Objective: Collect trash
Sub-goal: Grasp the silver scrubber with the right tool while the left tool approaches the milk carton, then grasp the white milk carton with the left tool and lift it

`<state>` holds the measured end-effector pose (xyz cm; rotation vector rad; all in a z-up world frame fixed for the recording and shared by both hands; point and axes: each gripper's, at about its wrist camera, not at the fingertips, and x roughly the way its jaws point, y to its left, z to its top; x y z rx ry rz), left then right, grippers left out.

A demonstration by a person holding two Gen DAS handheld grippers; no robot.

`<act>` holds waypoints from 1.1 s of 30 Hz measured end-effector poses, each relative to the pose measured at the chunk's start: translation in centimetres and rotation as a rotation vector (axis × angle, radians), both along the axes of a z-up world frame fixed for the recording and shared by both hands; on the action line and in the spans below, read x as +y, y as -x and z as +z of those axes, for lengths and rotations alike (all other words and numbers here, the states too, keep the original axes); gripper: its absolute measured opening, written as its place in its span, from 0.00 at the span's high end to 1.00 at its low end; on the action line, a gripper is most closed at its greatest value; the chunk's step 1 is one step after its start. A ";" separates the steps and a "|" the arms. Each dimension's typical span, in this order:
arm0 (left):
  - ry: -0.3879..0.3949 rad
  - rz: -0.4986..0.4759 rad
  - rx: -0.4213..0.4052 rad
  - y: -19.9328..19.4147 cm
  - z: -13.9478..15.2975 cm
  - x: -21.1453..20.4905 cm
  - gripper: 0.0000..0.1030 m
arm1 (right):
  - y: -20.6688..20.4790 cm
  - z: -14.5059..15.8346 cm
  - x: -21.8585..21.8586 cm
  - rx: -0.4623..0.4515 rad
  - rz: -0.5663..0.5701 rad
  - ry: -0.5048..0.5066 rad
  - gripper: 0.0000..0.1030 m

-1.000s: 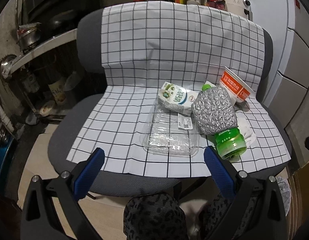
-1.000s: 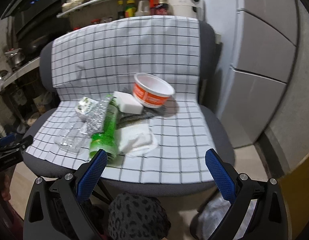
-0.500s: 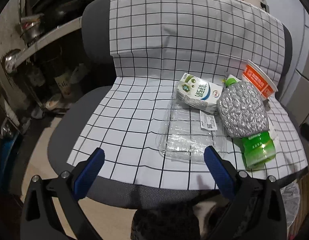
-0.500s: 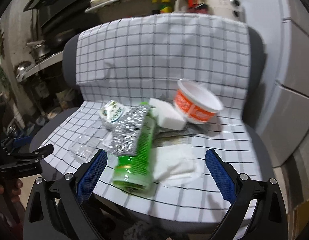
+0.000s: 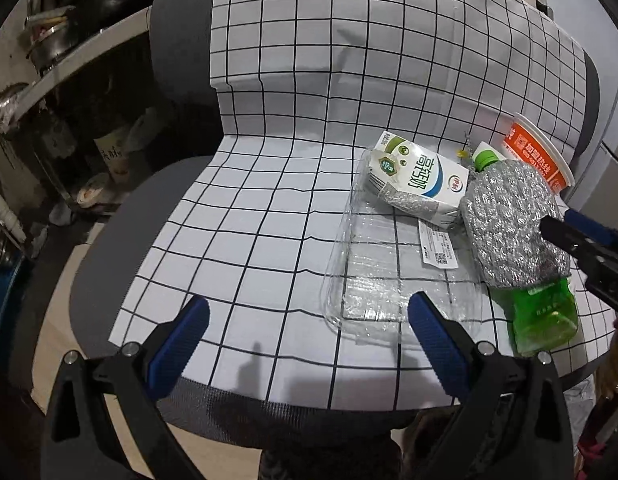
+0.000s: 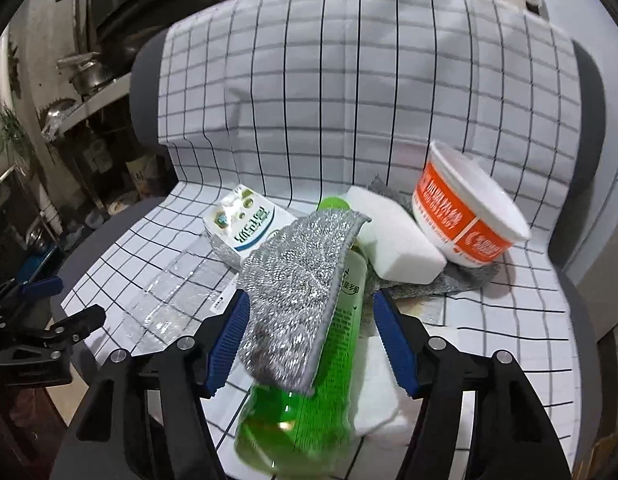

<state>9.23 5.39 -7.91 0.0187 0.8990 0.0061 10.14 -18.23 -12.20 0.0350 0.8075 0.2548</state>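
Observation:
Trash lies on a chair covered by a checked cloth (image 5: 269, 208). A green plastic bottle (image 6: 309, 420) lies on its side with a silver scouring cloth (image 6: 301, 280) draped over it. My right gripper (image 6: 311, 336) is open, its jaws on either side of the bottle and cloth, not closed on them. A milk carton (image 5: 417, 178), a clear plastic tray (image 5: 373, 280) and an orange-and-white bowl (image 6: 465, 216) lie around. My left gripper (image 5: 309, 336) is open and empty over the seat's front edge, its right finger at the tray's near corner.
A white sponge block (image 6: 393, 236) rests on a grey rag (image 6: 449, 280) beside the bowl. A white tissue (image 6: 381, 400) lies under the bottle. Cluttered shelves with pots (image 5: 49, 40) stand left of the chair. A white cabinet (image 6: 613, 240) is on the right.
Both grippers moved closer to the chair. The right gripper's jaws narrowed and now flank the bottle and silver cloth. The left gripper came down toward the clear tray.

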 end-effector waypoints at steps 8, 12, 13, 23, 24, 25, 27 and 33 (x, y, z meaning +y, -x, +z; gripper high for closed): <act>-0.060 0.008 -0.046 -0.1 -0.2 0.3 0.06 | -1.4 -0.3 0.9 0.002 0.034 -0.007 0.64; -0.051 0.015 -0.036 0.5 0.2 0.5 0.06 | -1.4 1.0 1.1 -0.036 0.059 -0.066 0.91; -0.050 0.021 -0.033 0.6 0.3 0.6 0.06 | -1.3 1.6 1.1 -0.056 0.064 -0.080 0.92; -0.029 -0.030 -0.058 1.6 2.4 -1.1 0.06 | 4.6 8.6 -3.4 -0.250 -0.006 -0.114 0.94; -0.017 -0.044 -0.057 1.4 2.4 -1.5 0.06 | 5.2 8.6 -4.0 -0.249 -0.019 -0.110 0.94; -0.009 -0.055 -0.058 1.3 2.3 -1.9 0.06 | 5.8 8.4 -4.8 -0.245 -0.034 -0.105 0.94; -0.005 -0.086 -0.062 0.5 2.1 -3.2 0.07 | 6.9 7.9 -5.9 -0.238 -0.063 -0.092 0.94; -0.002 -0.175 -0.037 -3.3 0.1 -7.1 0.32 | 8.8 5.7 -9.0 -0.196 -0.129 -0.096 0.94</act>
